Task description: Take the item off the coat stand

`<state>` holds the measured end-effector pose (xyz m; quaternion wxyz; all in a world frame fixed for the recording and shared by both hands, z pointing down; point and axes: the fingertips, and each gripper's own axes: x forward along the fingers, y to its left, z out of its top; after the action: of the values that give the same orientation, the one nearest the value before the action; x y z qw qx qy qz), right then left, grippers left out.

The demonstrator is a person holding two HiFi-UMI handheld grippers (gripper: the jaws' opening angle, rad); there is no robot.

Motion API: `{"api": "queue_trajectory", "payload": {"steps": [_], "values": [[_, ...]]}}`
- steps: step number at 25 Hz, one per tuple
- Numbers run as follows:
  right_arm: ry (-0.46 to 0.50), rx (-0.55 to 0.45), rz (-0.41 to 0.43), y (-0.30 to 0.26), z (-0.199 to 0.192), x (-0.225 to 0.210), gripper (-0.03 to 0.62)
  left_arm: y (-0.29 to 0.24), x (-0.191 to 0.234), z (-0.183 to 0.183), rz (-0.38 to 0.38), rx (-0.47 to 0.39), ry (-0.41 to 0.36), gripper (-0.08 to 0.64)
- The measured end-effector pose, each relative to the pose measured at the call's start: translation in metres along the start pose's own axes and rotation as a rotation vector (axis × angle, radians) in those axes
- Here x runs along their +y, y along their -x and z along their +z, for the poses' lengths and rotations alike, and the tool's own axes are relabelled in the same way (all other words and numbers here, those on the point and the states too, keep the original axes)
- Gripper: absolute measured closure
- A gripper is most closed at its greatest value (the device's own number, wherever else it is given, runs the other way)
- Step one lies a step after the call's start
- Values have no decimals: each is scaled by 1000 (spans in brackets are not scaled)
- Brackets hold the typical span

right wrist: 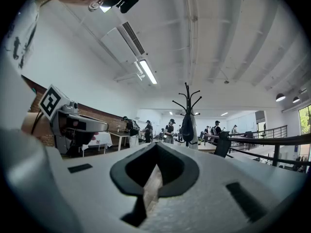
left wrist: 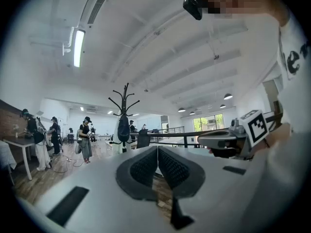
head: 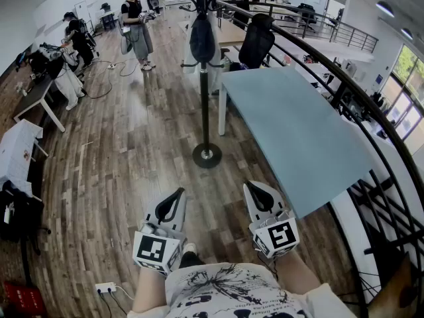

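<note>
Both tongs are sitting clenched, nothing in either. Left tongs [head: 177, 196]: jaws are pressing together tip to tip in the left gripper view, with no thing between them. Right tongs [head: 252, 189]: same, jaws are meeting along the seam and gripping nothing. In the head view both are hovering low, side by side in front of the person's torso. They are pointing toward the coat stand [head: 204, 98] and are well apart from it.

Coat stand is standing upright on the wooden floor [head: 119, 151]: black pole on a round base, hooks branching out at the top. Dark item [head: 202, 40] is hanging from the upper part of the stand, against the pole; can't tell exactly what it is. Pale thing [head: 213, 68] is hanging just beside it on the same stand, type unclear.

Blue-grey desk [head: 298, 131] is sitting just right of the stand. Black office chair [head: 257, 42] is standing at its far end. Dark railing [head: 344, 85] is curving along the right side beyond the desk. Several people [head: 136, 25] are standing far back on the left, well apart from the stand.
</note>
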<state>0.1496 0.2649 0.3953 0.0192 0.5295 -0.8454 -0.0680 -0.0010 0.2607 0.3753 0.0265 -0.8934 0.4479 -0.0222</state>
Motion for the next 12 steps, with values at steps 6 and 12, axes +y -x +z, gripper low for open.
{"api": "queue_trajectory", "payload": {"steps": [6,12], "values": [[-1,4,3,-10,-4,-2,600,-7,9,-5,1,4,4,555],[-34,11,-14,-25,-13,-5,600,-17,23,-13,-6,12,17,555]]}}
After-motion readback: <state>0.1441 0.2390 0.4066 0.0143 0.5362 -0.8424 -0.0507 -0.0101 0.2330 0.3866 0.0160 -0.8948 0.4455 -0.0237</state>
